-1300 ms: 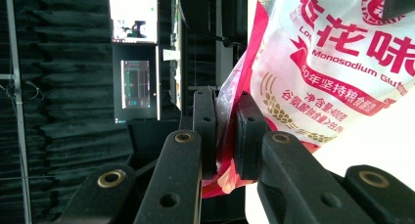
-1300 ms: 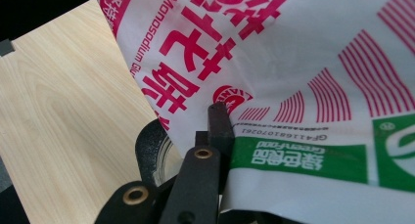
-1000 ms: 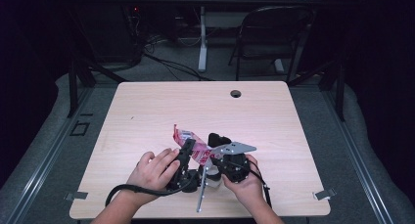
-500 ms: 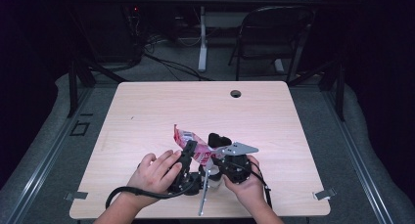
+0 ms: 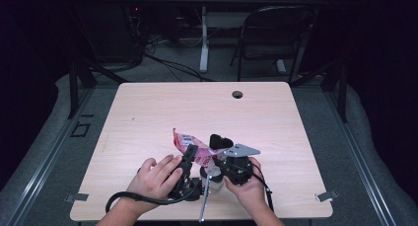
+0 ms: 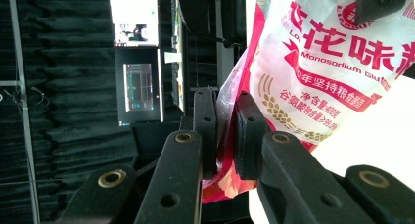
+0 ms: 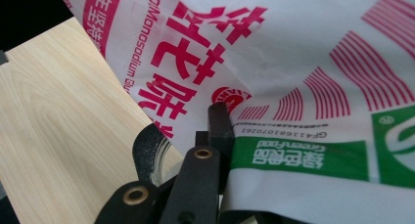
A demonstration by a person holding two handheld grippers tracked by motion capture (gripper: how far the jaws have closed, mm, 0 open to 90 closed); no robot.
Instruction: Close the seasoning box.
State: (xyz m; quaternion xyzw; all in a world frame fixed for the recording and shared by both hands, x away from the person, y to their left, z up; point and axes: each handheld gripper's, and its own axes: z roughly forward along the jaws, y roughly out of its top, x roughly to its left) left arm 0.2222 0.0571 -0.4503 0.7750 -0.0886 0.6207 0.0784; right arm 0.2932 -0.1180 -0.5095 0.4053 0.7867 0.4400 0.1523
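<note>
A white and red plastic food bag (image 5: 186, 144) with printed characters hangs over the near middle of the wooden table (image 5: 148, 112). My left gripper (image 5: 190, 156) is shut on the bag's lower edge. In the left gripper view both jaws pinch the crumpled red rim of the bag (image 6: 333, 62), with the left gripper (image 6: 226, 131) pointing upward. My right gripper (image 5: 219, 162) holds the other side. In the right gripper view, the bag (image 7: 303, 62) drapes over the right gripper (image 7: 227, 128) and hides one jaw.
A black object (image 5: 220, 141) sits just behind the grippers. A dark curved rim (image 7: 147, 153) of something clear lies below the bag; I cannot tell what it is. A cable hole (image 5: 237, 94) marks the table's far side, and a folding chair (image 5: 276, 33) stands beyond it.
</note>
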